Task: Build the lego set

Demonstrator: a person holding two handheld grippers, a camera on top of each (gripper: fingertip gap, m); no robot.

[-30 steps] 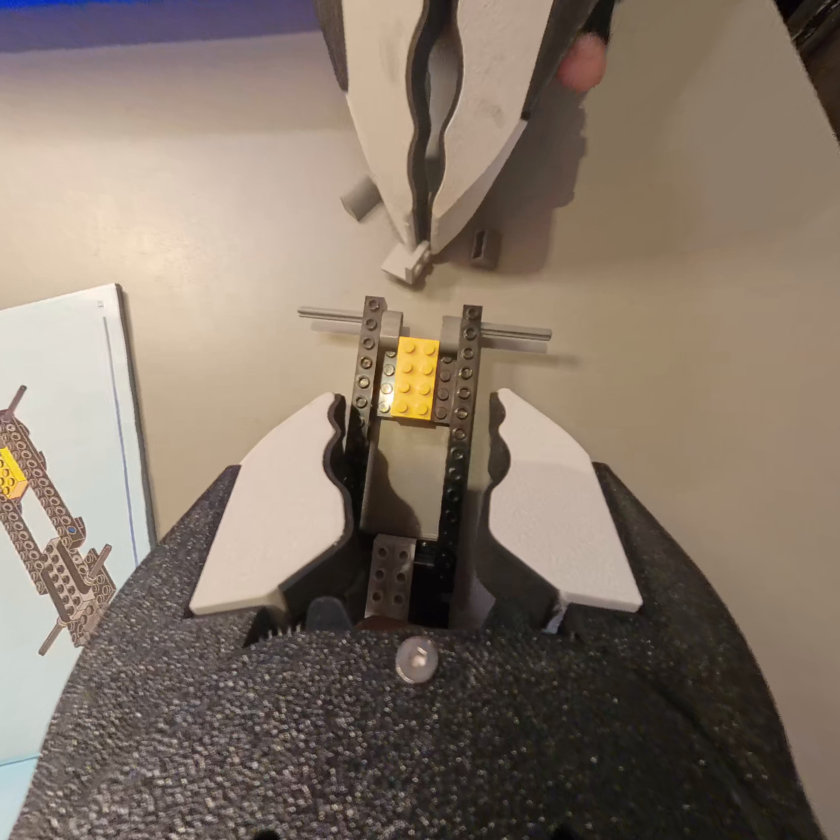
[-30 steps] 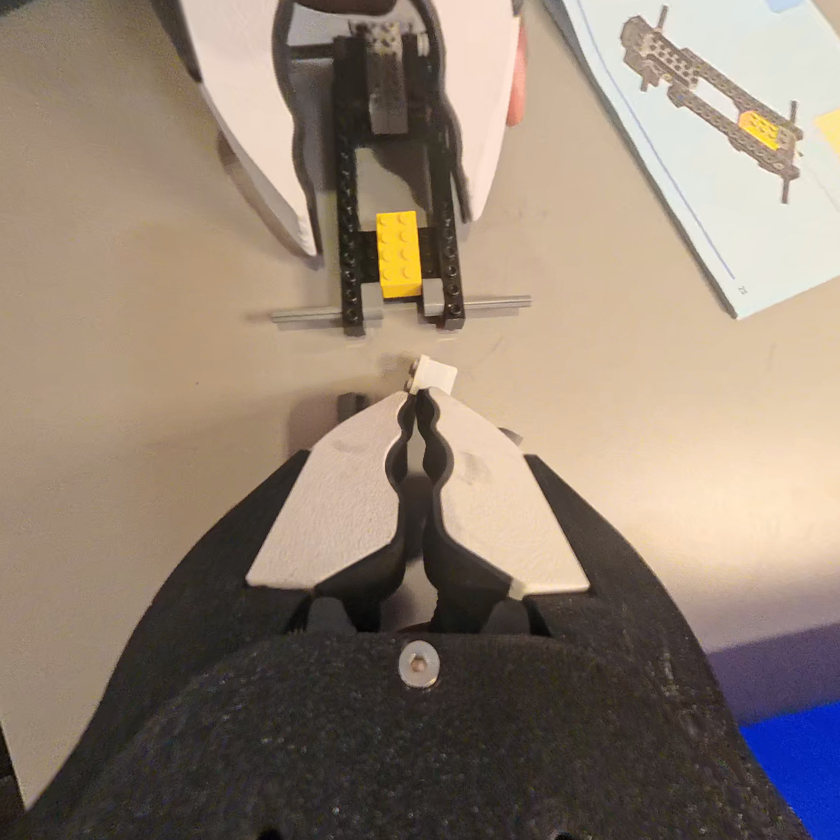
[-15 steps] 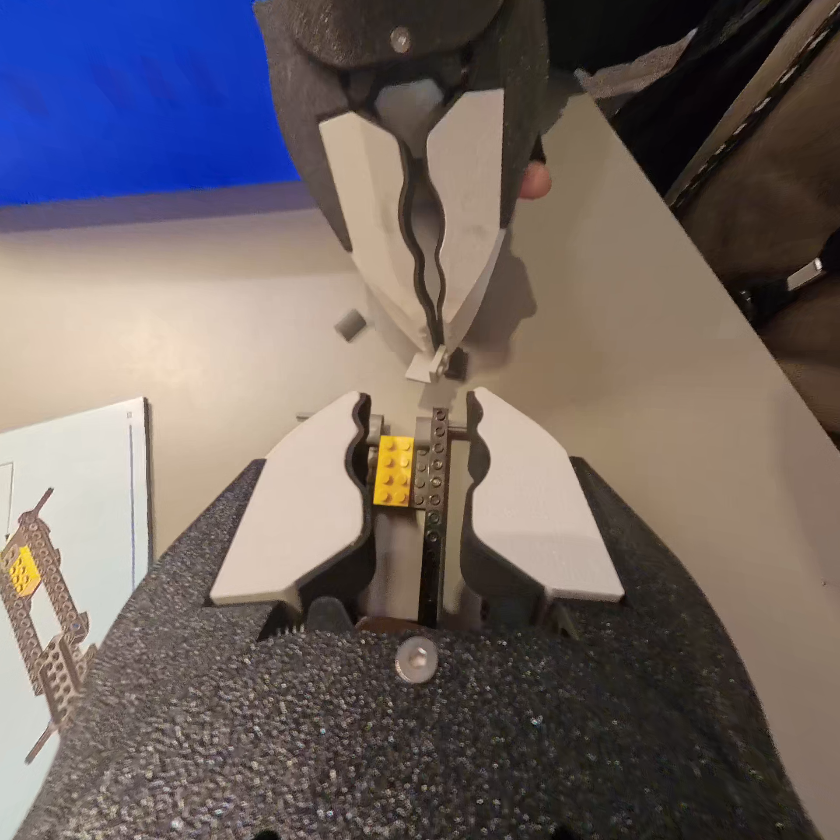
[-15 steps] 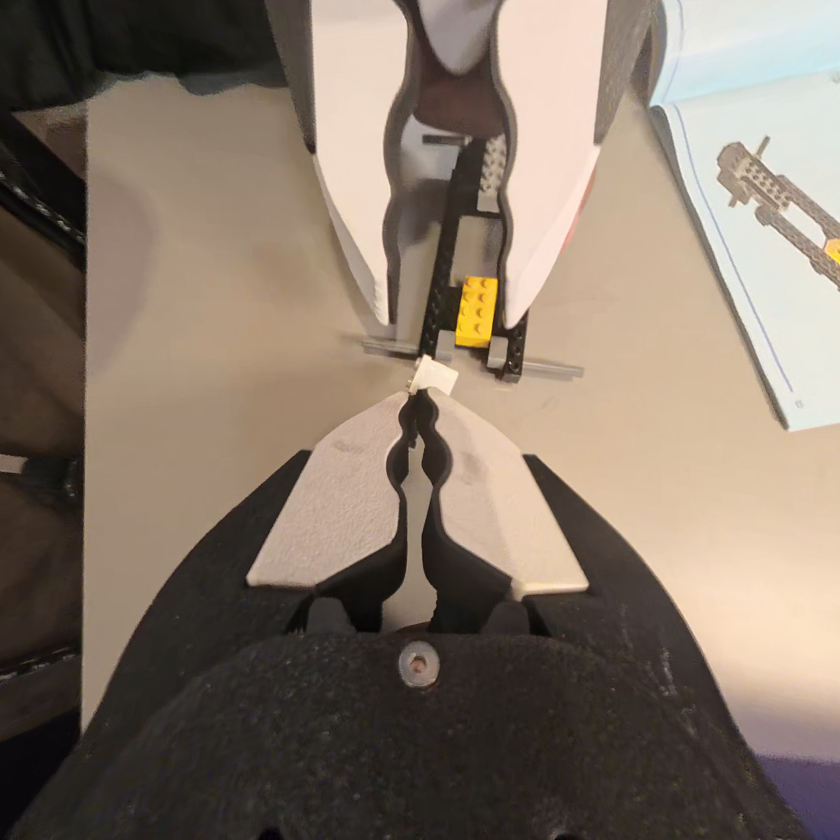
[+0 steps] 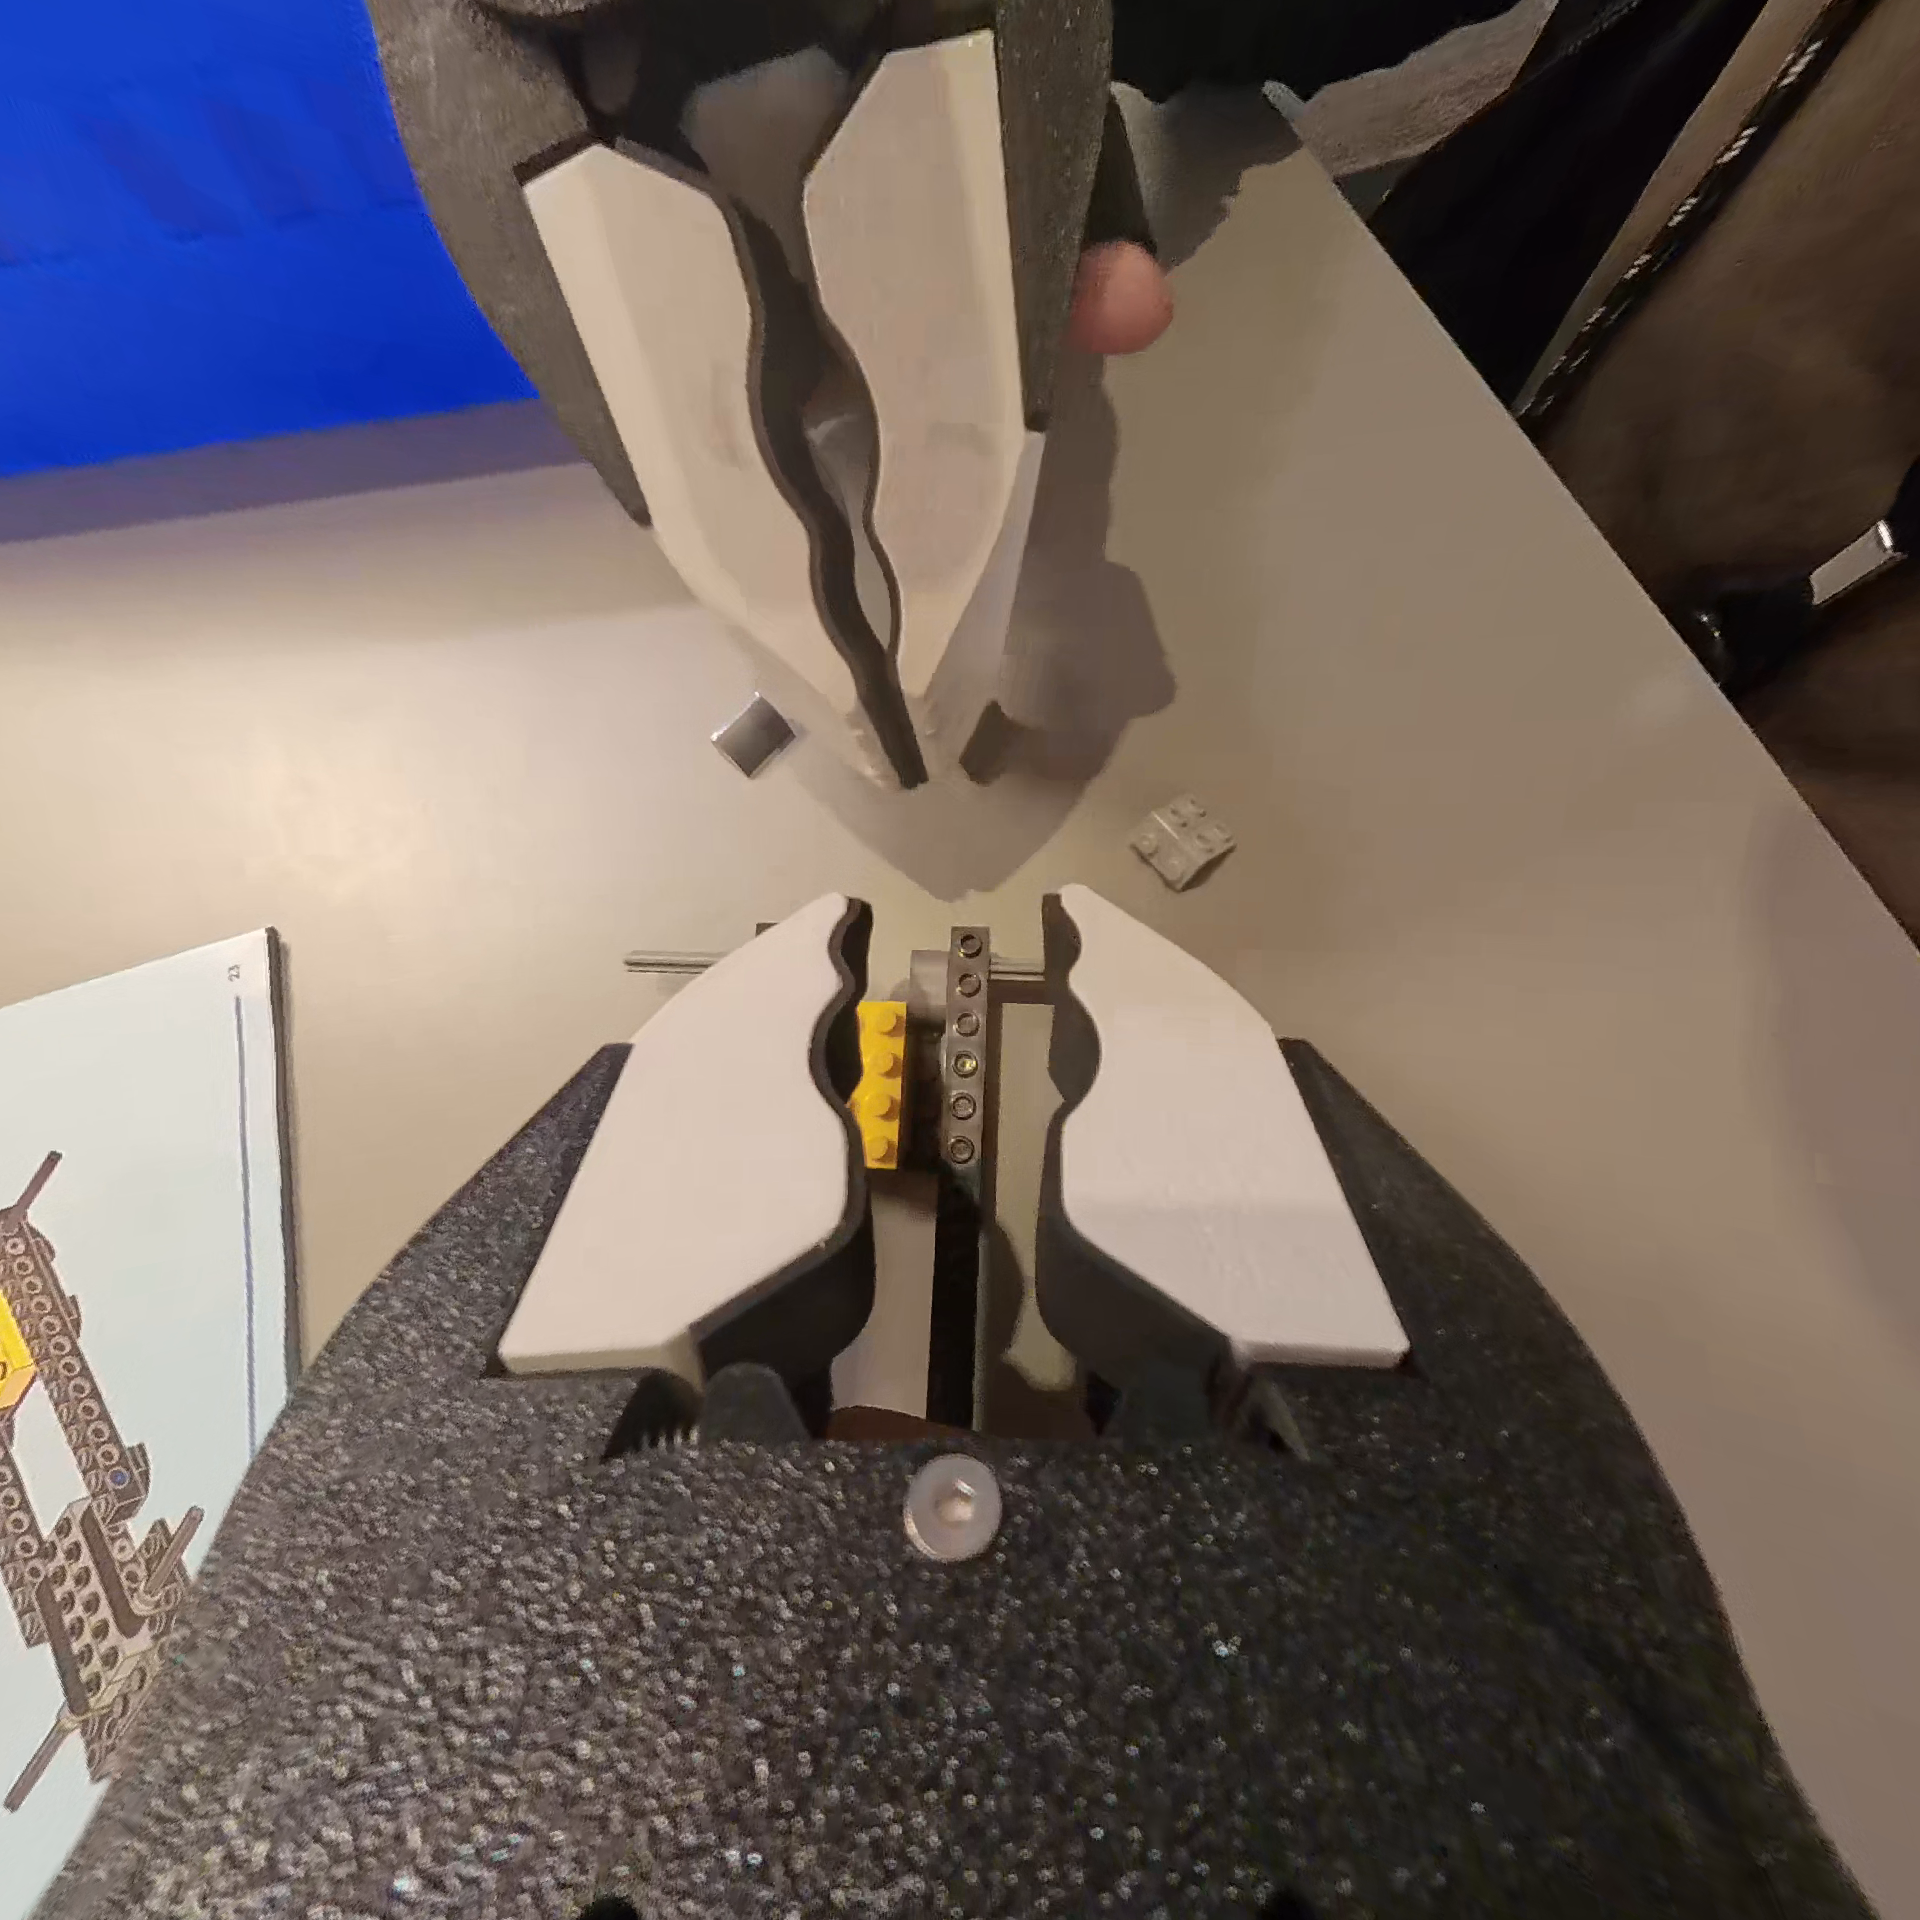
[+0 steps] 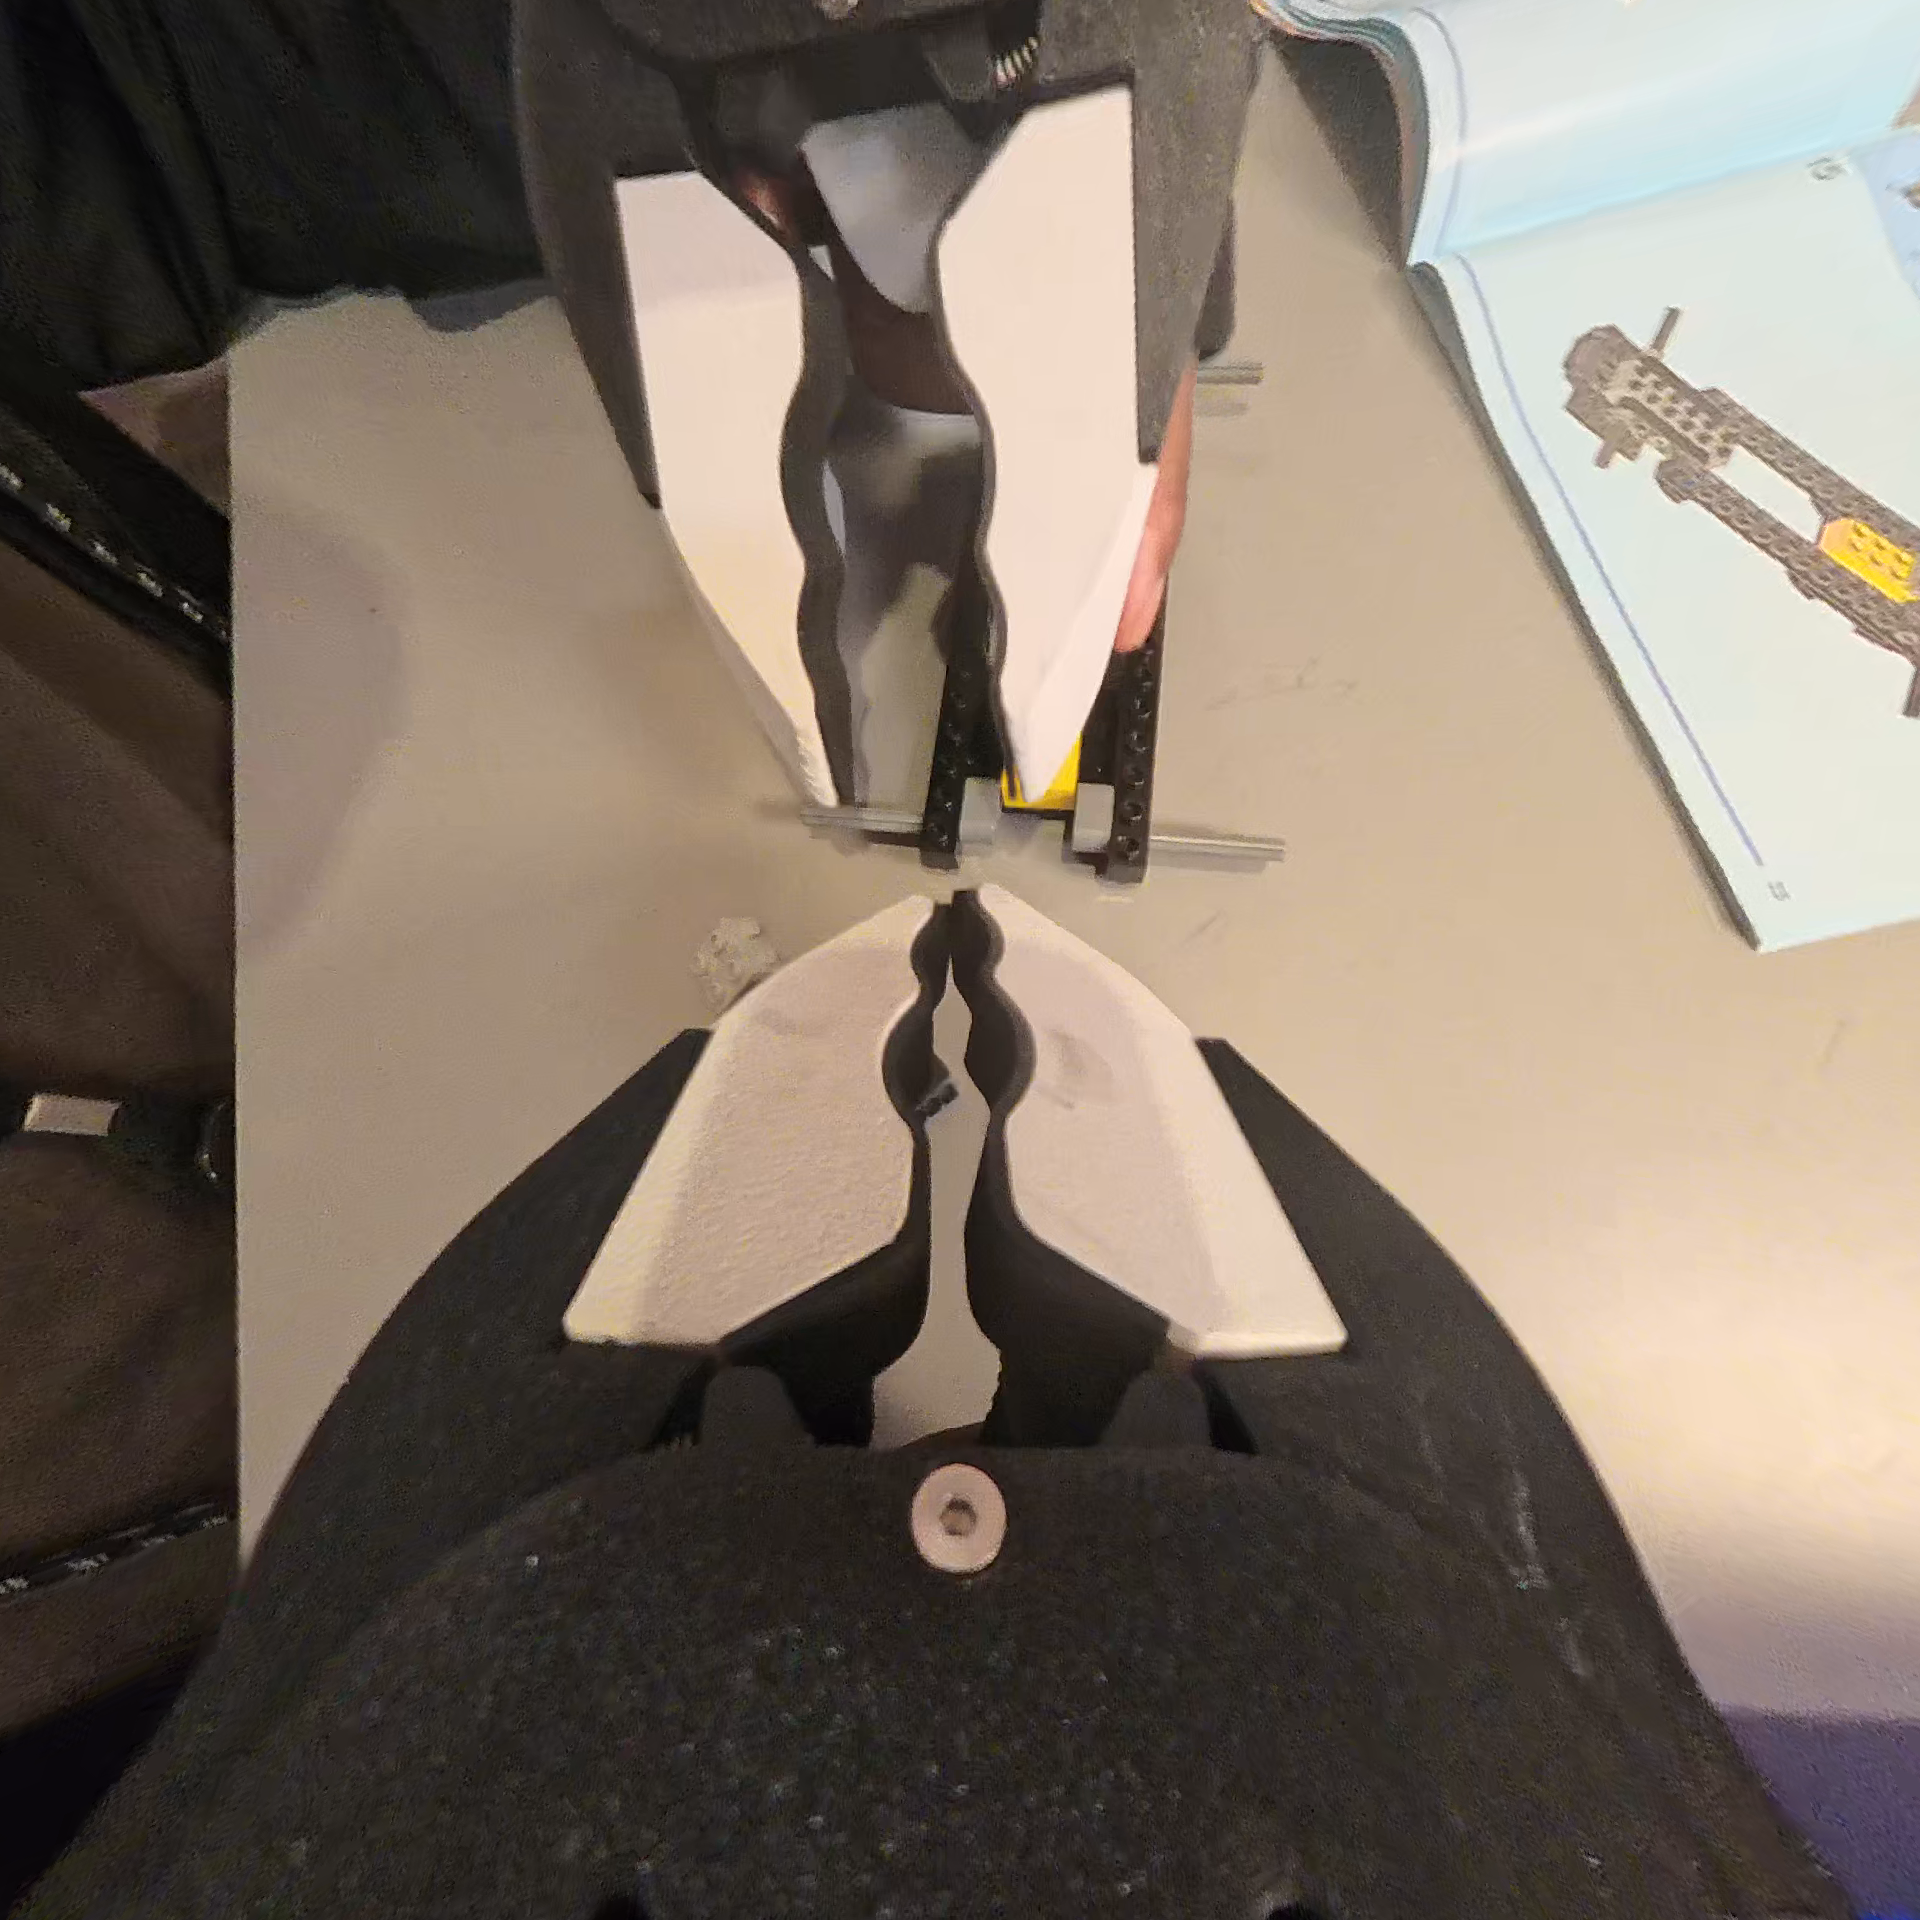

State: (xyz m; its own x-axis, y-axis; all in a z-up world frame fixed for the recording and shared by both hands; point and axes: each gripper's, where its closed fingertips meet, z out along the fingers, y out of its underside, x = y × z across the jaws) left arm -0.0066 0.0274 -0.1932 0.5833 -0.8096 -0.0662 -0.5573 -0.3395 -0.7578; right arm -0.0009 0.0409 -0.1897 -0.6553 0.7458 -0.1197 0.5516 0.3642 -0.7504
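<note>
Along the left edge of the surface (image 5: 416, 779) lies an open instruction booklet (image 5: 125, 1247). To its right, near the middle, sits a black brick frame (image 6: 1138, 748). Its two long beams run lengthwise along the fingers of the left hand-held gripper (image 5: 956, 914), and a grey axle (image 5: 665, 961) crosses the far end.

That hand-held gripper stands at a narrow opening astride one black beam (image 5: 964, 1049). One finger is over the yellow brick (image 5: 881, 1081) between the beams and the other is outside the frame. Surface shows between the beam and the outer pad, so nothing is clamped.

The right hand-held gripper (image 6: 951, 909) faces it head-on from the opposite side. Its fingers are closed together, with no piece showing at the tips. The tips are just short of the axle end and in line with the straddled beam.

A small grey block (image 5: 753, 732) and a dark piece (image 5: 987, 743) lie beside those tips. A pale studded plate (image 5: 1184, 842) lies further toward the right edge.
</note>
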